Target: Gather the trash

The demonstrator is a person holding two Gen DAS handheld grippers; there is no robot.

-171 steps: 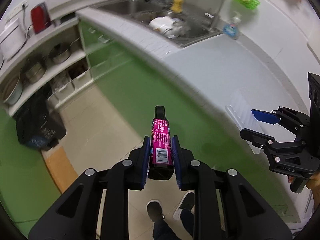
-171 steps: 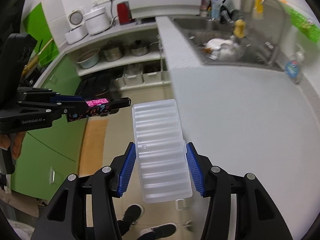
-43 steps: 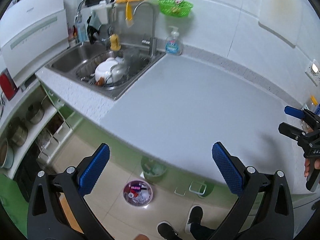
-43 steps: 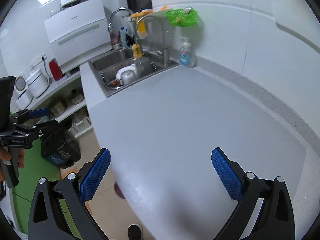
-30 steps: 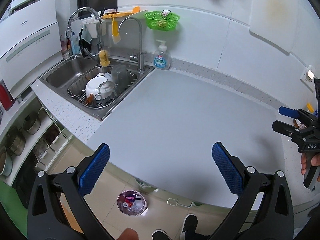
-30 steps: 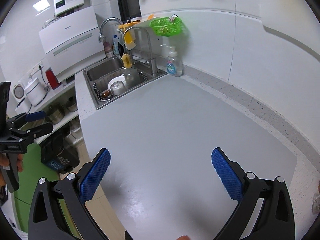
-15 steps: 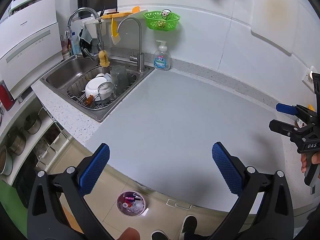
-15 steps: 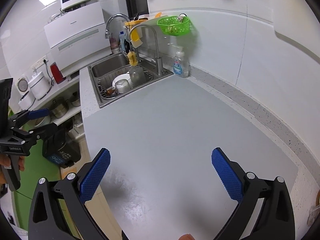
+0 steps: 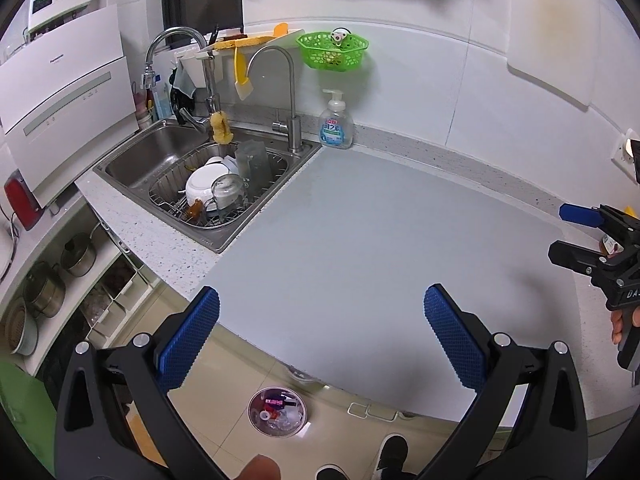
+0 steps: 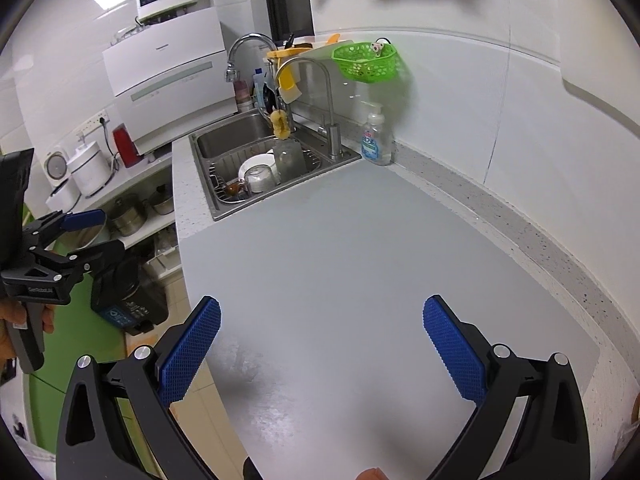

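Left claw (image 9: 318, 330) and right claw (image 10: 320, 332) are both hovering spread and empty over the tabletop (image 9: 380, 248); bin (image 9: 277, 411) is sitting on the floor at 6 o'clock.

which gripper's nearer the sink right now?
Left. The left gripper hangs off the counter edge on the same side as the sink; the right gripper sits over the counter's far end, well away from it.
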